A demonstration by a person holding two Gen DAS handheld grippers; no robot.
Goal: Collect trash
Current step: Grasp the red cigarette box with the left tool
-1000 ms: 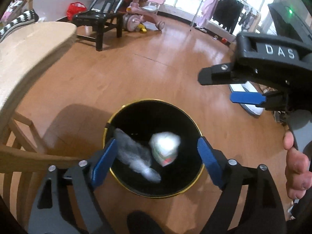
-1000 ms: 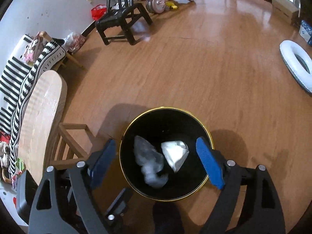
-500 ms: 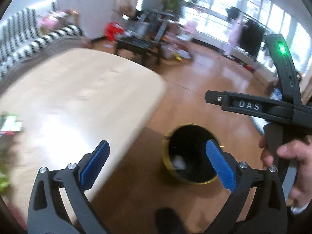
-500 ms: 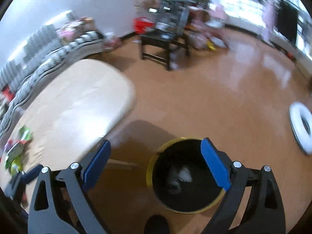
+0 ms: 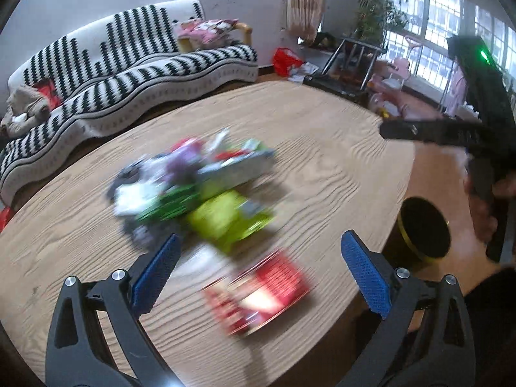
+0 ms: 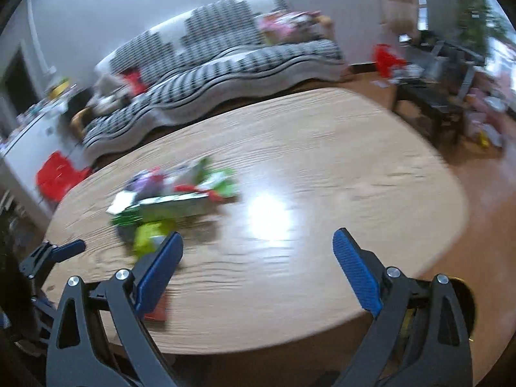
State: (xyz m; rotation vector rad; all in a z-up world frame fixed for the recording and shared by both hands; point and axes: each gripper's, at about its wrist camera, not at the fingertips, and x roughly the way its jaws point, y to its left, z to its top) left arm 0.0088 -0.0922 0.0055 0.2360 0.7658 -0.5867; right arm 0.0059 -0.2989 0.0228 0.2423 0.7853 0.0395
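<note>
A blurred pile of trash wrappers (image 5: 193,190) lies on the oval wooden table (image 5: 338,161); green, purple and white packets show. A red wrapper (image 5: 258,293) lies nearest, between the fingers of my left gripper (image 5: 261,274), which is open and empty above the table. My right gripper (image 6: 258,271) is open and empty over the table's near edge, with the pile (image 6: 174,200) ahead to its left. The black, gold-rimmed bin (image 5: 422,229) stands on the floor at the table's right end.
A black-and-white striped sofa (image 5: 129,74) runs behind the table. A dark chair (image 6: 432,96) and toys stand at the back right by the windows. The right gripper's body (image 5: 451,132) shows at the right of the left wrist view.
Both grippers have swung up and left from above the bin to over the table. The bin with two dropped pieces has left the centre of view; the trash pile is now ahead.
</note>
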